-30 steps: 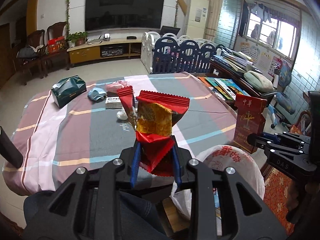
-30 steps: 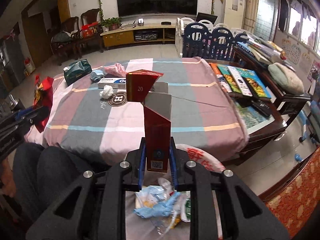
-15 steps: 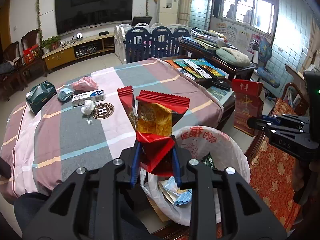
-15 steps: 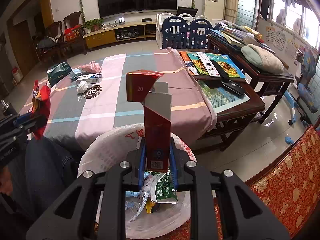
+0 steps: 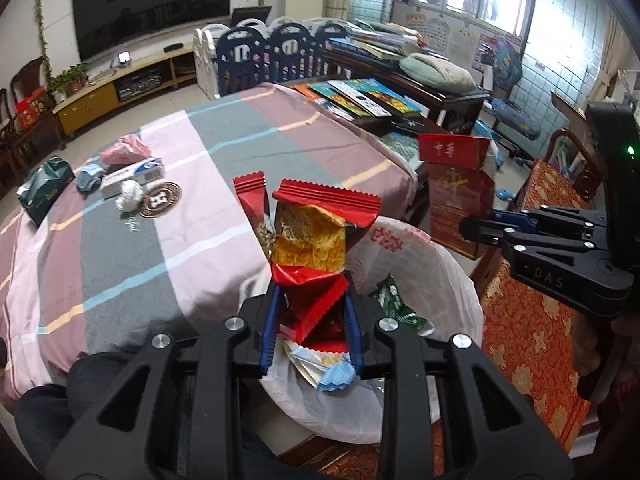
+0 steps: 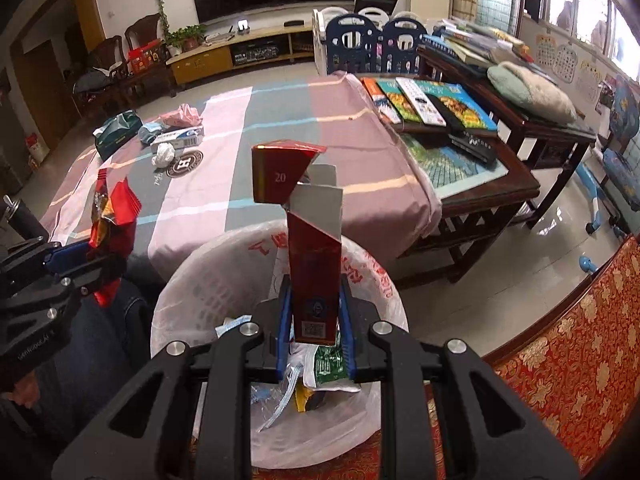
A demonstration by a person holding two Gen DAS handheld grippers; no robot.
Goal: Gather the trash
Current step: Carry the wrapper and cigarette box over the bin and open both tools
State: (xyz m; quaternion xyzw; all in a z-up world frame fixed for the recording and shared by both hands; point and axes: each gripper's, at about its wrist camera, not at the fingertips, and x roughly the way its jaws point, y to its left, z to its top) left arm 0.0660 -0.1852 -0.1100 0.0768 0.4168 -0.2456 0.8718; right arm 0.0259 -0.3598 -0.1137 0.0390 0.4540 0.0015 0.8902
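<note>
Two claws grip trash: left claw (image 5: 310, 322) wrapper (image 5: 316, 236), right claw (image 6: 314, 330) carton (image 6: 308, 240); bag (image 6: 208, 280) contents half-hidden.

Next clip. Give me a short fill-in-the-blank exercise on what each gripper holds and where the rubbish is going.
1. The left gripper is shut on a red and yellow snack ____.
2. The right gripper is shut on a red cigarette ____ whose lid stands open.
3. Both grippers are above a white plastic ____ that already holds some rubbish.
4. A crumpled white tissue lies on the striped ____, next to a round brown coaster.

Missing words: wrapper; pack; bag; tablecloth
</note>
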